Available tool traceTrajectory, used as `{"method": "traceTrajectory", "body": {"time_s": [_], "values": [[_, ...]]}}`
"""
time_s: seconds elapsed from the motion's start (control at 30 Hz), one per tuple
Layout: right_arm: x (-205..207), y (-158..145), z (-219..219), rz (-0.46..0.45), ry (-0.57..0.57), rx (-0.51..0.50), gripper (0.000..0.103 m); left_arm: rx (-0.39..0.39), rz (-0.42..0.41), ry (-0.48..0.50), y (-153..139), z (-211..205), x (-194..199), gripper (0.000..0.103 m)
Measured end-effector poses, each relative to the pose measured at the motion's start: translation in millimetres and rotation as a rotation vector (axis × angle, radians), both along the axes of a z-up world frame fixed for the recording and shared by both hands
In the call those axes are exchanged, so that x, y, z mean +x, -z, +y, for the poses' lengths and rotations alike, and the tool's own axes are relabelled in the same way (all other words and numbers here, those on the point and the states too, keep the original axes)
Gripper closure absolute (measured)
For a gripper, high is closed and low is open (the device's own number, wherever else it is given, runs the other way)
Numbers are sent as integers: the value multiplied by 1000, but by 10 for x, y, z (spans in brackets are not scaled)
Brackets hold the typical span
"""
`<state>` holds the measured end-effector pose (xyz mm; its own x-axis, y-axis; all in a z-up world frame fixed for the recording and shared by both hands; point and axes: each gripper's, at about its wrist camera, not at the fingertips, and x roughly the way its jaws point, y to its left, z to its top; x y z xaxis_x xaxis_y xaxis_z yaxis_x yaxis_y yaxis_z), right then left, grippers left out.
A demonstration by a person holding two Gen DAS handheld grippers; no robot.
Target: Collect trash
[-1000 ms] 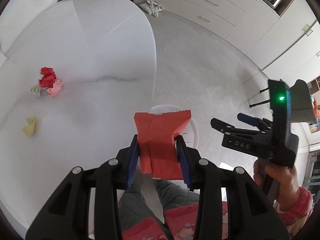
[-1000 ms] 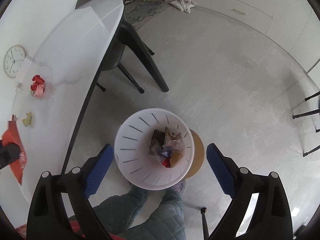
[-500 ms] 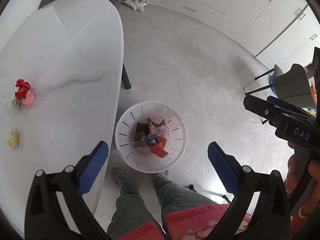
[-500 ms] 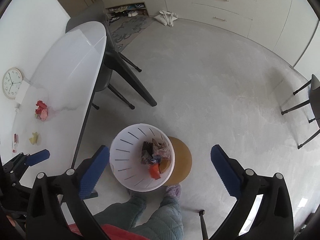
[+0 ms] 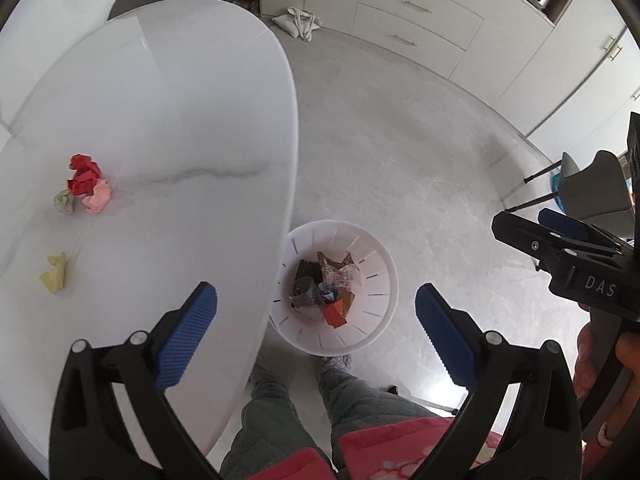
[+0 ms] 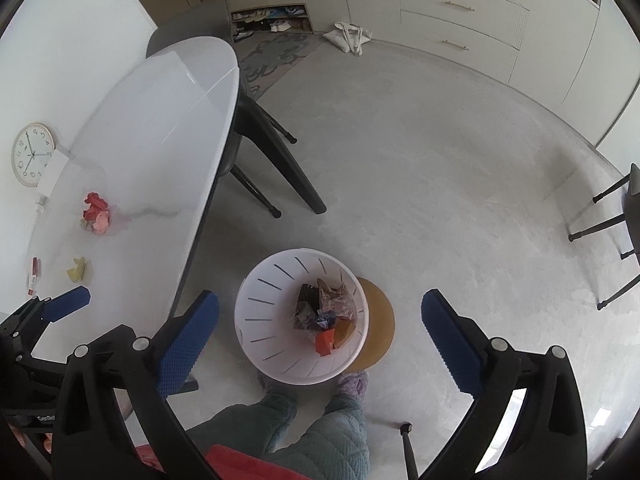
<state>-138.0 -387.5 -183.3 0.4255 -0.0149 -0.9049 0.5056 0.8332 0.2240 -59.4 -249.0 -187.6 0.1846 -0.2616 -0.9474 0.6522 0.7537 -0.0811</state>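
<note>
A white slotted trash bin [image 5: 376,280] [image 6: 260,312] stands on the floor beside the table, holding several wrappers with a red one [image 5: 334,315] [image 6: 325,342] on top. My left gripper [image 5: 316,332] hangs open and empty high over the bin and the table edge. My right gripper [image 6: 320,336] is also open and empty above the bin. On the white table [image 5: 180,128] [image 6: 160,128] lie a red, pink and green crumpled cluster [image 5: 86,184] [image 6: 97,214] and a yellow scrap [image 5: 54,272] [image 6: 78,270].
A person's legs and slippers [image 5: 332,364] stand right behind the bin. A round wooden stool [image 6: 378,326] touches the bin's right side. Dark chairs [image 6: 260,132] stand by the table and at far right [image 6: 624,216]. A clock [image 6: 32,154] leans at the table's back.
My left gripper opened and the red wrapper it held now lies in the bin. The right gripper rose, so the bin looks smaller. The left view swung back toward the table.
</note>
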Motion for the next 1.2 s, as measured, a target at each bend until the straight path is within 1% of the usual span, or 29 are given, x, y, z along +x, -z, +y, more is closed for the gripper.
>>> {"method": "traceTrajectory", "body": {"time_s": [0.07, 0.2, 0.33, 0.47, 0.57, 0.63, 0.73, 0.8, 0.9, 1.0, 1.07, 1.1, 1.13, 1.17, 1.2], "values": [[120, -46, 128, -15, -29, 5, 3, 0, -37, -46, -65, 171, 84, 8], [425, -128, 453, -38, -115, -3, 3, 19, -106, -191, -160, 663, 340, 8], [793, -175, 890, -58, -229, 0, 3, 35, -103, -337, -138, 1206, 630, 8], [1158, -205, 1331, -70, -343, -4, 3, 64, -153, -417, -88, 1672, 890, 8], [1405, -229, 1601, -77, -410, -15, 3, 91, -168, -436, 41, 1923, 1085, 8], [1562, -234, 1753, -78, -444, -16, 3, 107, -157, -444, 162, 2058, 1252, 8], [1753, -227, 1939, -77, -483, -17, 3, 120, -140, -451, 311, 2165, 1446, 12], [1870, -205, 2048, -69, -499, -23, 3, 135, -132, -435, 430, 2202, 1579, 16], [2001, -171, 2150, -58, -516, -32, 3, 157, -115, -410, 583, 2215, 1709, 22], [2125, -100, 2205, -49, -532, -42, 3, 170, -84, -377, 730, 2216, 1798, 32], [2206, -48, 2228, -37, -544, -42, 3, 175, -71, -365, 797, 2210, 1835, 43], [2250, -27, 2244, -34, -551, -41, 3, 176, -65, -360, 824, 2210, 1848, 46], [2279, -12, 2263, -30, -559, -41, 3, 161, -77, -361, 820, 2216, 1859, 49], [2318, 3, 2278, -26, -568, -42, 3, 162, -78, -362, 824, 2214, 1873, 55], [2359, 18, 2297, -26, -578, -42, 3, 159, -71, -359, 835, 2213, 1891, 56]]}}
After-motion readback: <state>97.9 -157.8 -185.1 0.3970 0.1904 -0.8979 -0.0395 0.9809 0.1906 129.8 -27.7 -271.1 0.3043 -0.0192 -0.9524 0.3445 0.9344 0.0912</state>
